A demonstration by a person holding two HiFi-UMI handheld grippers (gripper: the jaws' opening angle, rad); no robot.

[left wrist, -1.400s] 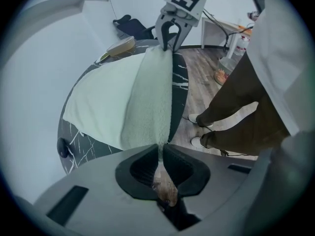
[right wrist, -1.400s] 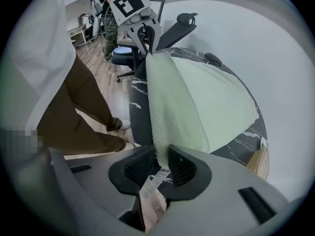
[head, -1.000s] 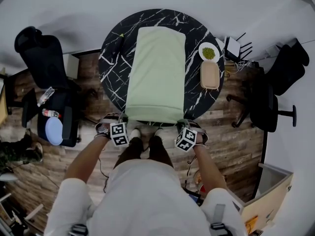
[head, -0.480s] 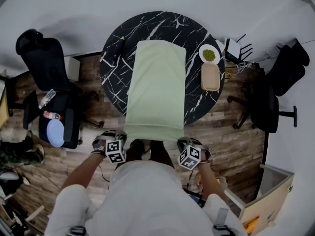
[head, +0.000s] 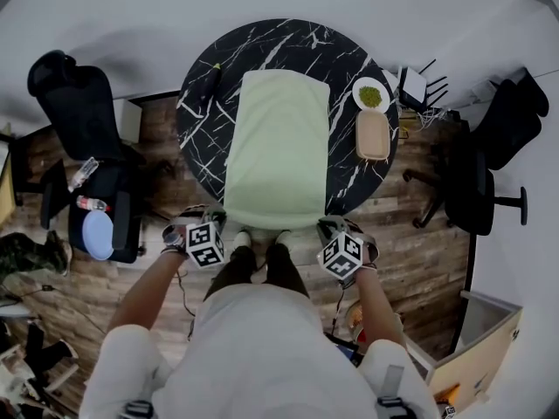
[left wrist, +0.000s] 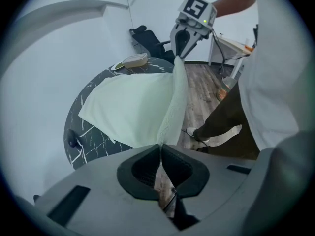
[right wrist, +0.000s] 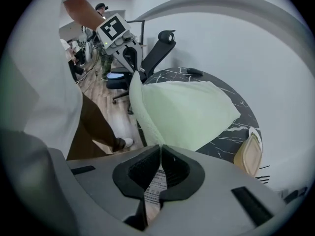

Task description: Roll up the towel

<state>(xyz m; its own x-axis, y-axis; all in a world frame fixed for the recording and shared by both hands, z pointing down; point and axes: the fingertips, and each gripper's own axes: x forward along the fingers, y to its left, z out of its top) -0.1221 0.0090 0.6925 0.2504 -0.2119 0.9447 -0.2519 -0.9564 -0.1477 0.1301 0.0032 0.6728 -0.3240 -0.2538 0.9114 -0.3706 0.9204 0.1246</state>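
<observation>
A pale green towel (head: 278,151) lies lengthwise on the round black marble table (head: 199,138); its near edge reaches the table's near rim. My left gripper (head: 217,223) is shut on the towel's near left corner, and my right gripper (head: 326,226) is shut on the near right corner. In the left gripper view the jaws (left wrist: 160,144) pinch the towel (left wrist: 133,102), and its lifted edge stretches across to the right gripper (left wrist: 178,57). In the right gripper view the jaws (right wrist: 160,145) clamp the towel (right wrist: 189,107) and its label, with the left gripper (right wrist: 132,69) at the edge's other end.
On the table's right side stand a beige lidded box (head: 373,135) and a white bowl of green food (head: 370,93). A small black object (head: 212,75) lies at the table's far left. Office chairs stand at the left (head: 74,103) and right (head: 489,190).
Both grippers pulled the towel toward the person, so its far edge slid nearer on the table. They then rose, bringing the near edge back up to the table's rim.
</observation>
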